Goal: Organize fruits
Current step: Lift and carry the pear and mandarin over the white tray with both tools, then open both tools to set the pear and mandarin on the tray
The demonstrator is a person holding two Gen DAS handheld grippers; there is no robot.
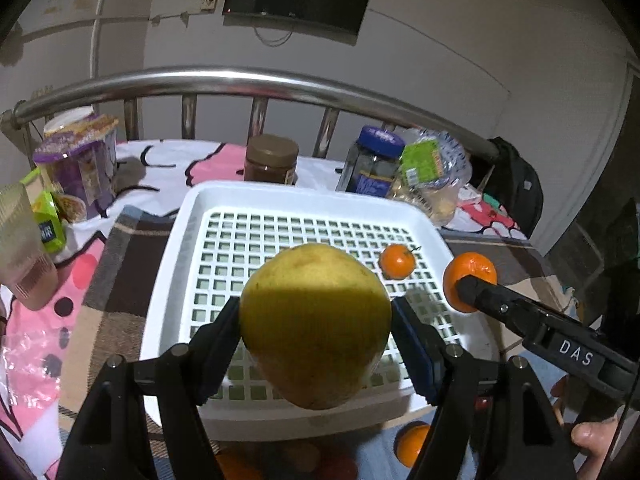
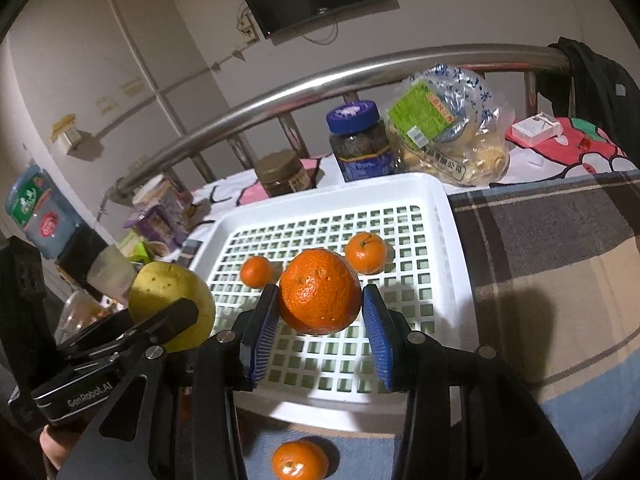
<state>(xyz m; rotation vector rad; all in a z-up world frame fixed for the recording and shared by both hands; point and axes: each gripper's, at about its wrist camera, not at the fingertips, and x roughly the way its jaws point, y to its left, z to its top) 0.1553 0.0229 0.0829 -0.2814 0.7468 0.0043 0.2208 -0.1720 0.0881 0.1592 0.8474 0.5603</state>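
Note:
My left gripper is shut on a big yellow pear and holds it above the near part of the white slotted tray. My right gripper is shut on a large orange, held above the tray; the orange also shows in the left wrist view. Two small tangerines lie in the tray; the left wrist view shows one. Another tangerine lies on the blanket in front of the tray. The pear and left gripper show at the left of the right wrist view.
Behind the tray stand a brown-lid jar, a blue-lid jar and a bagged snack. Purple snack packs and boxes sit at the left. A metal bed rail runs along the back. More fruit lies near the front edge.

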